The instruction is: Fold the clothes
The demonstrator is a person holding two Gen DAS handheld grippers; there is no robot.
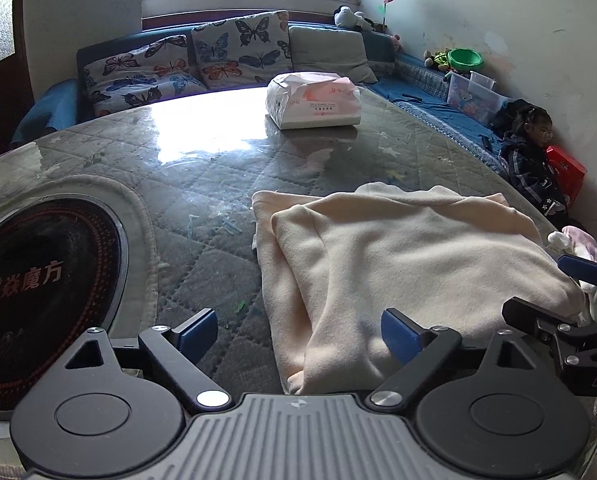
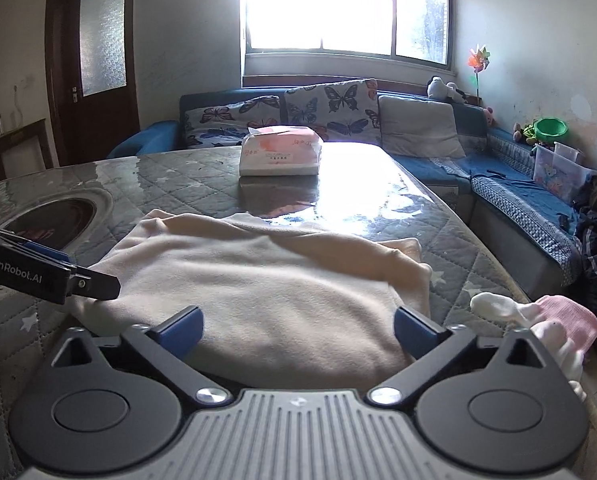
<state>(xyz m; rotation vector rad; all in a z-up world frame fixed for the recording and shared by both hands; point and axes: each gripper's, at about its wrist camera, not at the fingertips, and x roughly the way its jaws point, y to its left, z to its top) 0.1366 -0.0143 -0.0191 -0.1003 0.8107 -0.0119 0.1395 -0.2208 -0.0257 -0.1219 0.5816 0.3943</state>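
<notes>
Wide oval surface, grey quilted cloth under glossy clear sheet, filling the middle of both views; glare from the window across its far half. Slick top: a careless drag on the cloth likely to slide the whole bundle rather than crease it.

Cream fleece garment, folded into a rough rectangle, lower centre-right of the left view, centre of the right view, flat on the surface. Upper layer set askew over the lower, left edge of the under layer showing. Next fold probably uneven if taken from here without squaring the edges.

Round black induction hob sunk in the surface, lower left of the left view, apart from the garment. Risk only if cloth gets swept that way.

White tissue pack, far centre, well clear.

Small pink-and-white knit items at the near right rim, just beside the garment. Likely to be knocked over the edge by a sideways sweep.

Left gripper: fingers spread wide, nothing between the pads, garment's near left corner below.
Right gripper: fingers at full spread, empty, over the near edge. Shallow pinch might catch one layer only and undo the fold.
</notes>
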